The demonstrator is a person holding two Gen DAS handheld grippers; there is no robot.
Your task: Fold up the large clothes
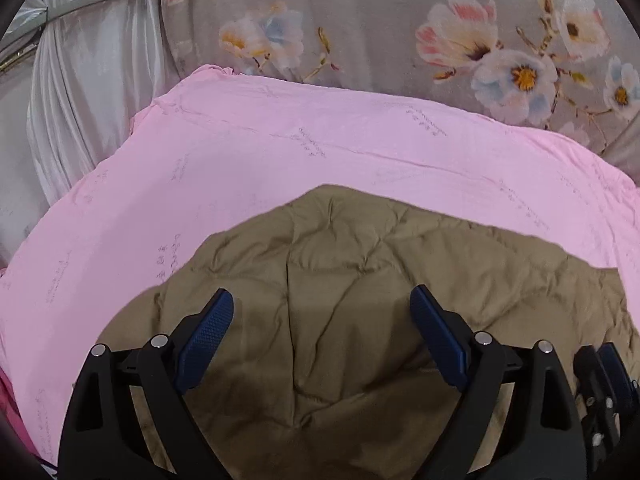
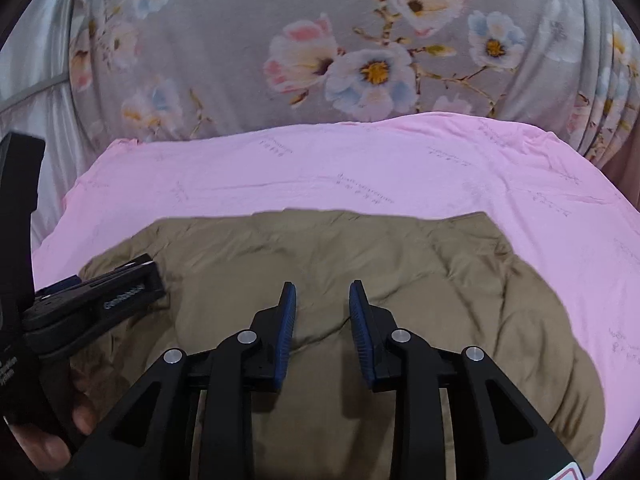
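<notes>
- The coat (image 2: 340,264) lies folded on the bed (image 2: 360,168); a fold looks just finished.
- Left gripper (image 1: 322,308) stands wide and empty.
- Right gripper (image 2: 322,296) stands narrow and empty.
- Next: pick an edge for another fold.

Khaki garment (image 1: 340,280): near edge cut off by the bottom of both views (shape not readable).
Pink sheet (image 2: 360,168): grey print too small to read.
Left claw (image 2: 96,300): mostly outside the right wrist view.
Hand (image 2: 48,436): only fingers show, blurred.
Right claw (image 1: 604,396): sliver at the edge.
</notes>
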